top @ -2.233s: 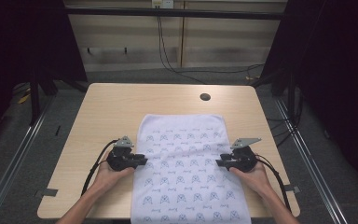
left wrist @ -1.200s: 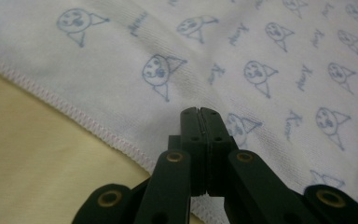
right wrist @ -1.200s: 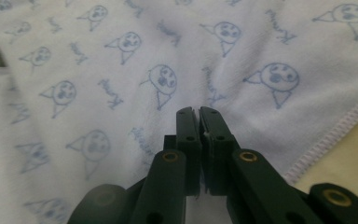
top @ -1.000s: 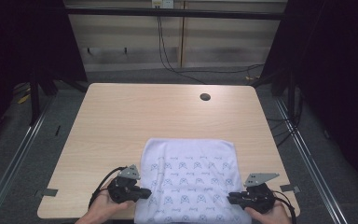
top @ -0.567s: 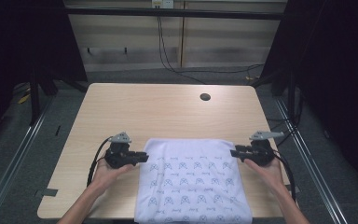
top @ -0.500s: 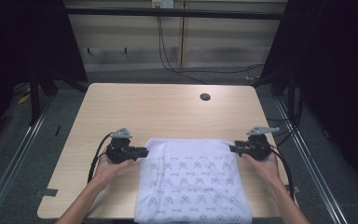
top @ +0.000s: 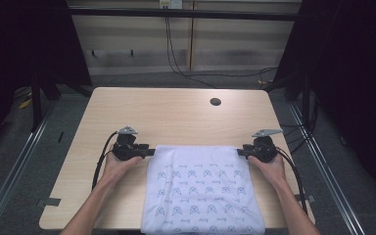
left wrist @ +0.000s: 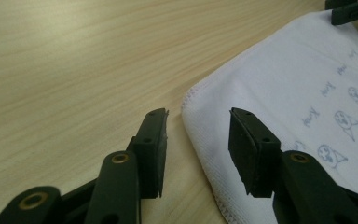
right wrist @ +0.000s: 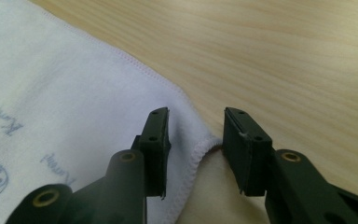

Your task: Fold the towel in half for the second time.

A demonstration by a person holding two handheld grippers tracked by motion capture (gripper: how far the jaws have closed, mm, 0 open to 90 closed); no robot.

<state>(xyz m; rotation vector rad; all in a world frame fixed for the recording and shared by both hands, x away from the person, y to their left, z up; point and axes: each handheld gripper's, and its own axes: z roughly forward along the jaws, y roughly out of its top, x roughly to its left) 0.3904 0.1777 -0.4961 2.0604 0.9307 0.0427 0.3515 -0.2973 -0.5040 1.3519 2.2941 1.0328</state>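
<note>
While both of your jaws stand apart, nothing holds the white cloth point(top: 203, 188) in place, so the fold you have laid could slip or spring back. The cloth lies flat on the near half of the desk point(top: 176, 117), with its near part hanging over the front edge, and its far edge runs straight between your two tools.

Your left hand-held gripper point(left wrist: 196, 140) is open, with the far left corner of the cloth lying between its jaws but not pinched. Your right hand-held gripper point(right wrist: 193, 140) is open too, with its jaws on either side of the far right corner; there the hem curls up a little from the wood.

The risks, as I judge them:
- If you draw a gripper back low, a jaw pad may catch the hem and drag the corner, and the straight edge will be lost.
- The curled right corner may fold under itself if you push it.
- The hanging part may pull the cloth toward you, because its weight is off the desk.
</note>
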